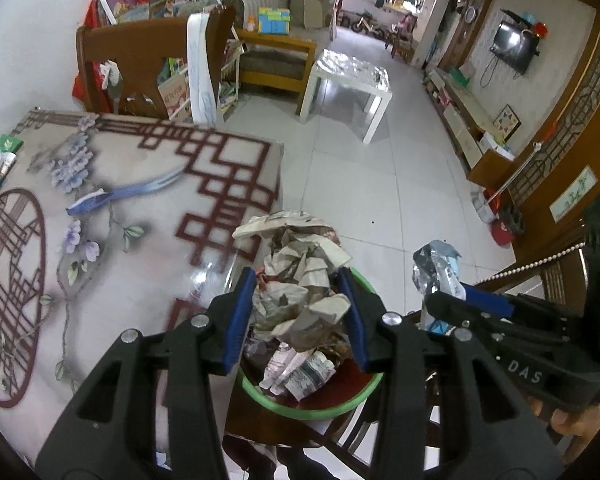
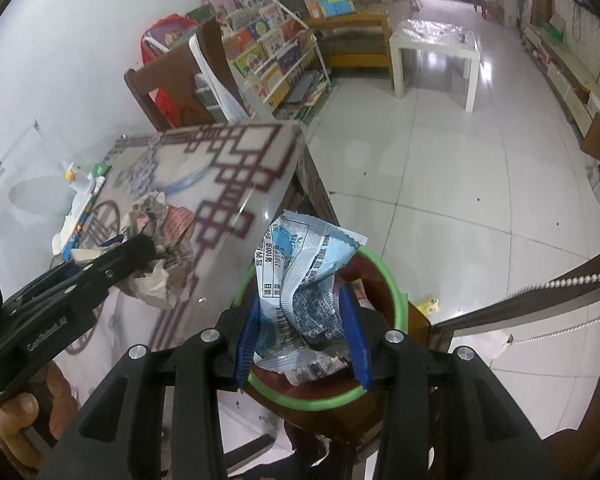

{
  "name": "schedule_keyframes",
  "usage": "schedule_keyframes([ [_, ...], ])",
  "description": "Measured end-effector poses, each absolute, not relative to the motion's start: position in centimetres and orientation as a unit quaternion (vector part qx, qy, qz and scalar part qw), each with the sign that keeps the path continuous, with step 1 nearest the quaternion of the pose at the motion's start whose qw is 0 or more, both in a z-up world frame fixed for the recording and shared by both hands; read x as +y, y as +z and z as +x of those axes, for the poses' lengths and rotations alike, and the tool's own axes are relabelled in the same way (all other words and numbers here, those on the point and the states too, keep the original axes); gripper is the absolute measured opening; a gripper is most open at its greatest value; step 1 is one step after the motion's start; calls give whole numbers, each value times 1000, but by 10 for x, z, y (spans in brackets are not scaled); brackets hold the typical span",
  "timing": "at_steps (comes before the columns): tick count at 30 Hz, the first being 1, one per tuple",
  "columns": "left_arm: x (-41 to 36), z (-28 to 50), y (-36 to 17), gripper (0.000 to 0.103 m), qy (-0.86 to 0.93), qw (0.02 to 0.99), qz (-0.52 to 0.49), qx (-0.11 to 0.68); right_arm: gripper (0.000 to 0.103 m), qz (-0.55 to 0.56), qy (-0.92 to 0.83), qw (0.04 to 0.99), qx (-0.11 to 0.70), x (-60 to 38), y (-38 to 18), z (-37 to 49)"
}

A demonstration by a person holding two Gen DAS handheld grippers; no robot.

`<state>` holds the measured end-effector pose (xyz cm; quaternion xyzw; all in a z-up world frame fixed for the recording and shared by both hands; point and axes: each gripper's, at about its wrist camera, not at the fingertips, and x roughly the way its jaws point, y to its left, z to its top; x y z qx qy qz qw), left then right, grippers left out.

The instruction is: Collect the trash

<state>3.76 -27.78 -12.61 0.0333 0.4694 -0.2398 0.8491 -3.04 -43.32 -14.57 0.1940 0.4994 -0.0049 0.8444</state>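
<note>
Green-rimmed bin just off table corner, directly below both tools. Left gripper clamped on crumpled newspaper; right gripper pinching blue wrapper. Straight down, release.

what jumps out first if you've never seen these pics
A wad of crumpled newspaper clamped in the left gripper and a crinkled blue snack wrapper pinched in the right gripper, both held over the green-rimmed bin by the table corner. Next, the table itself, with its dark red lattice and purple flower pattern.
</note>
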Motion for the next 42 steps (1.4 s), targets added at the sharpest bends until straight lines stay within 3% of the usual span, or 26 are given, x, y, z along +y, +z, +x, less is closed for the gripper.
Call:
schedule_keyframes([
  [9,-289,47,-148,43,-242,832,37,498,39,203,-8,832,516,-436,-157,-30],
  [14,-291,49,-146,56,-244,833,33,495,39,198,-6,830,522,-435,-160,-29],
  [15,-290,50,-146,63,-244,834,31,495,39,197,-7,829,523,-434,-161,-29],
  [20,-287,53,-141,75,-245,837,25,489,40,192,-7,825,531,-432,-166,-27],
  [25,-277,49,-131,94,-245,848,37,469,40,178,-4,822,541,-425,-172,-25],
  [32,-245,42,-116,97,-224,863,38,451,40,162,5,817,553,-413,-180,-22],
  [35,-230,40,-101,98,-208,878,35,430,48,154,7,824,546,-408,-178,-20],
  [37,-221,39,-93,98,-202,882,32,425,71,142,-1,834,532,-405,-174,-19],
  [42,-196,35,-77,98,-192,891,14,411,73,110,-14,861,496,-398,-155,-20],
])
